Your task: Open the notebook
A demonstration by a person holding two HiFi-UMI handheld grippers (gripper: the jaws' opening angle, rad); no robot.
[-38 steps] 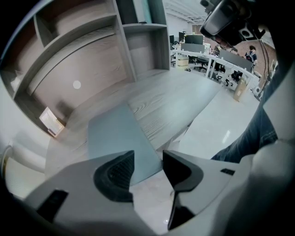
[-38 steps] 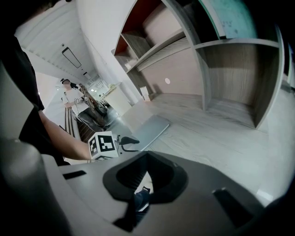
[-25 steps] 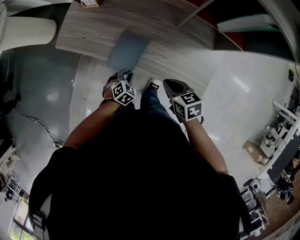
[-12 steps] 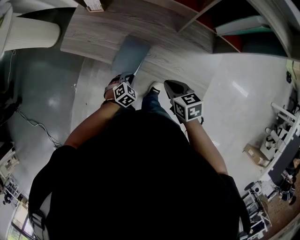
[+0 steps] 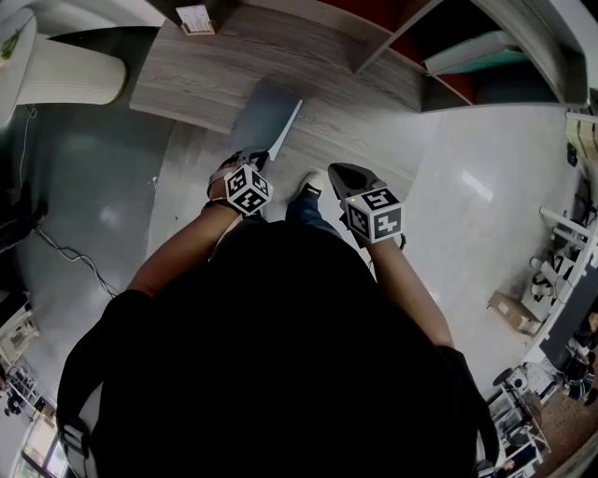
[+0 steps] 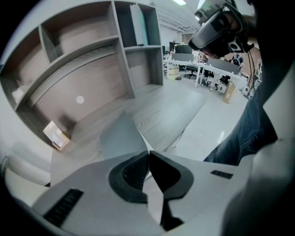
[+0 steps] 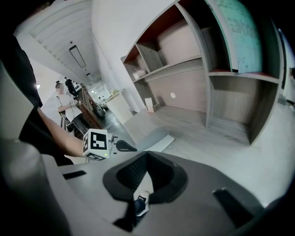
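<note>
The grey wood-grain desk (image 5: pixel 206 70) ran under a shelf unit (image 7: pixel 208 92) of open compartments, red-brown inside up top, with a teal board (image 7: pixel 239 32) leaning in the upper bay. A small cardboard box (image 5: pixel 195 19) sat at the desk's back edge. A white chair (image 5: pixel 65 75) stood off to the left, and a dark cable (image 5: pixel 70 247) trailed over the glossy floor (image 5: pixel 486 168). Over on the right — a brown carton (image 5: pixel 509 304) on the floor. Further back — rows of office desks (image 6: pixel 203 62).
</note>
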